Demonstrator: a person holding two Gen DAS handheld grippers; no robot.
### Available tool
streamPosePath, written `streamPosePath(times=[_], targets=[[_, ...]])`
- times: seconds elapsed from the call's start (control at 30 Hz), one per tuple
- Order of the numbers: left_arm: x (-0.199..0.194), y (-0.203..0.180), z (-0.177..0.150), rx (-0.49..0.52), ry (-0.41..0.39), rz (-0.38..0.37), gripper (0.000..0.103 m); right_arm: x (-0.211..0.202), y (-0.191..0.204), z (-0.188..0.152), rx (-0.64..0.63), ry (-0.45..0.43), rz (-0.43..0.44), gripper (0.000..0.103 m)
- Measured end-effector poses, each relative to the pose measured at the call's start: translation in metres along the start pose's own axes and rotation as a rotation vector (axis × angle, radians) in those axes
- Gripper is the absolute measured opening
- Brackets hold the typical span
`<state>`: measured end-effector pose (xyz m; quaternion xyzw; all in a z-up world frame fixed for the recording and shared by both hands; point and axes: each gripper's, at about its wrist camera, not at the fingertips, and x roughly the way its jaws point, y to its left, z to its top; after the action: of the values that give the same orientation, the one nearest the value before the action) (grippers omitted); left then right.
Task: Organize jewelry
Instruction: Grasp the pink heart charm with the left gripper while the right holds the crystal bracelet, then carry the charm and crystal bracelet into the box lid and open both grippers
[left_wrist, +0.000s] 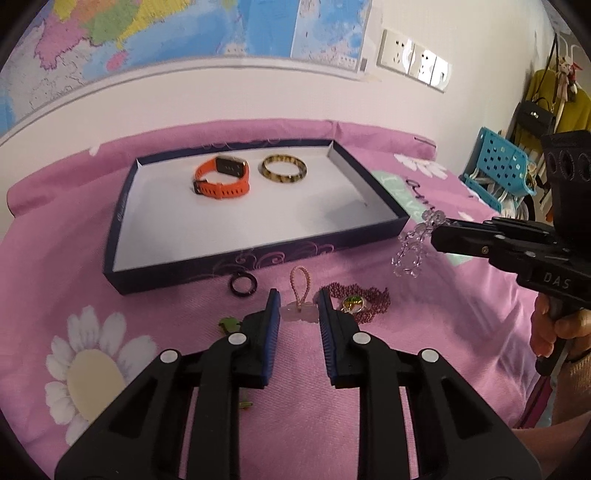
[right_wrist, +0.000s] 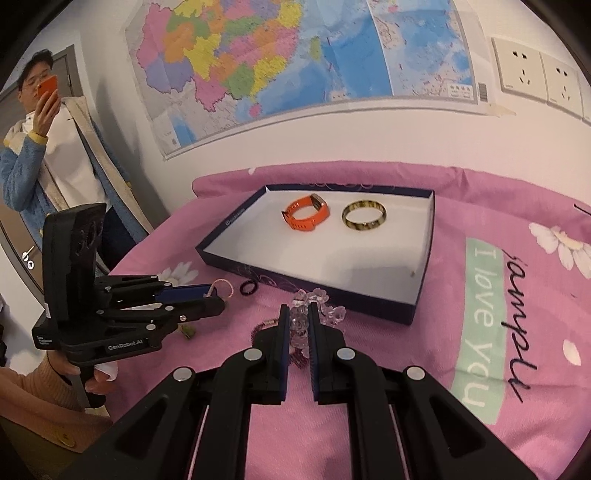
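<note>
A dark blue tray (left_wrist: 240, 266) (right_wrist: 295, 284) with a white floor lies on the pink cloth. Inside it are an orange watch (left_wrist: 221, 179) (right_wrist: 306, 216) and a tortoiseshell bangle (left_wrist: 284, 169) (right_wrist: 364, 218). My left gripper (left_wrist: 298, 293) (right_wrist: 218, 295) is shut on a pale pink pendant (left_wrist: 301, 314), and its pink cord loop (right_wrist: 223, 286) sticks out past the tips. My right gripper (right_wrist: 298, 308) (left_wrist: 443, 229) is shut on a clear crystal bead bracelet (right_wrist: 317, 297) (left_wrist: 410, 254), which dangles just off the tray's near right corner.
On the cloth before the tray lie a black ring (left_wrist: 243, 283) (right_wrist: 248, 287), a maroon bead bracelet (left_wrist: 369, 299) with a green charm, and a small green piece (left_wrist: 229, 325). A person (right_wrist: 48, 110) stands at the left holding a phone. A blue basket (left_wrist: 498, 166) stands at the right.
</note>
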<state>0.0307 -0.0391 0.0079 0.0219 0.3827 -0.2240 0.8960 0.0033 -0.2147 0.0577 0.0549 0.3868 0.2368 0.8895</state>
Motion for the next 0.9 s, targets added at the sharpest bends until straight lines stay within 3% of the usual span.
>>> streamPosePath(times=[0.9], targets=[[-0.015,0.016,0.021,-0.034,-0.061,0.067,0.021,0.012,0.013,0.033,-0.045,-0.036,0.014,0.008]])
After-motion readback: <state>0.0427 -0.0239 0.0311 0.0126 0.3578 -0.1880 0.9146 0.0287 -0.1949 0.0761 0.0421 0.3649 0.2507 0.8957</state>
